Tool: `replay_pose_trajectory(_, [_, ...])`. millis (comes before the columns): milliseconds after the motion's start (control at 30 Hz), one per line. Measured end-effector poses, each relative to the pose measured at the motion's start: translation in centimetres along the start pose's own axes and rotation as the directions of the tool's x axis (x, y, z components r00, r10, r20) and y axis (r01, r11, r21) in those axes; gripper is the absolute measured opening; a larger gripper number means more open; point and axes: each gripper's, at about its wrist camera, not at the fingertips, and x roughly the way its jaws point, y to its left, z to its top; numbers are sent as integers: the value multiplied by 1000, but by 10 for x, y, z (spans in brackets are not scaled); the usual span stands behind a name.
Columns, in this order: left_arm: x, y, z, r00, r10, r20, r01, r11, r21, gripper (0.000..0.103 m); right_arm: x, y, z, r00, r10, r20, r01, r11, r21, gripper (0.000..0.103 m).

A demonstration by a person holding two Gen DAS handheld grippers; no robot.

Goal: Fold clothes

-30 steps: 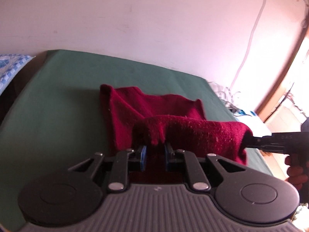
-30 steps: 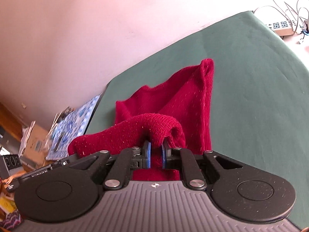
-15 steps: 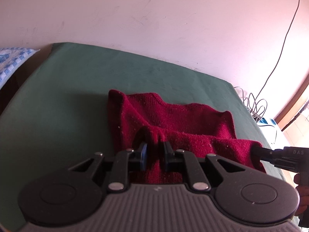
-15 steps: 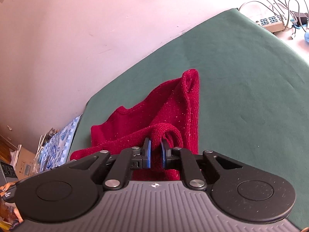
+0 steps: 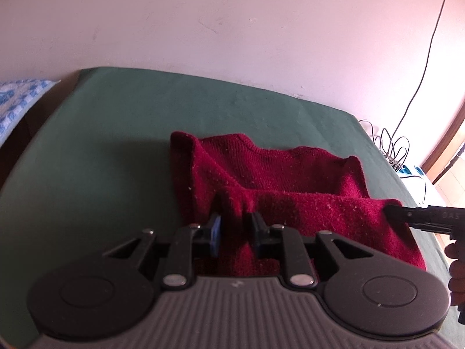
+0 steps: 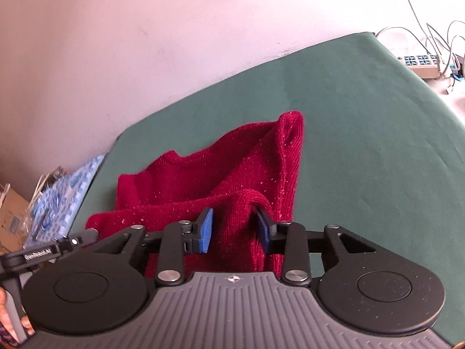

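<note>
A dark red knitted sweater lies partly folded on the green table cover, its near edge lifted and doubled toward the far side. My left gripper is shut on a bunched pleat of that edge at the sweater's left end. My right gripper stands open at the other end of the edge, its blue pads apart, with sweater fabric draped loosely between them. The right gripper's tip touches the sweater's right corner in the left wrist view. The left gripper shows at the right wrist view's left edge.
A pale wall runs along the far side of the green table. A power strip with tangled cables lies past its right end. A blue patterned cloth and a cardboard box sit beyond the left end. A hand holds the right gripper.
Both grippers carried the lifted sweater edge forward and down over the rest of the sweater. The right gripper's pads have spread apart and let go; the left pads remain closed on the fabric.
</note>
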Motion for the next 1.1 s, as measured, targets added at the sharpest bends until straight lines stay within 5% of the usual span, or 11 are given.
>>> replay_pose_trajectory(267, [15, -5, -3, 1000, -5, -25, 6, 1000, 18, 25, 14, 2, -4, 1000, -10, -24, 10, 1000, -24, 34])
replay_pose_trajectory(367, [12, -7, -4, 1000, -5, -15, 5, 1000, 13, 9, 15, 5, -4, 1000, 1, -25, -2, 999, -46, 21])
replay_pose_trajectory(433, [3, -9, -6, 1000, 5, 3, -5, 1000, 26, 7, 12, 10, -4, 1000, 8, -15, -9, 997, -71, 18])
replay_pose_trajectory(600, [-33, -8, -13, 999, 13, 39, -14, 999, 30, 7, -1, 18, -1, 994, 110, 12, -108, 989, -100, 17])
replay_pose_trajectory(900, [8, -5, -9, 998, 61, 5, -61, 996, 67, 8, 17, 10, -11, 998, -49, 34, 49, 999, -1, 17])
replay_pose_trajectory(1100, [14, -3, -14, 998, 70, 9, -71, 992, 101, 11, 15, 5, -16, 996, -74, 41, 74, 997, -4, 18])
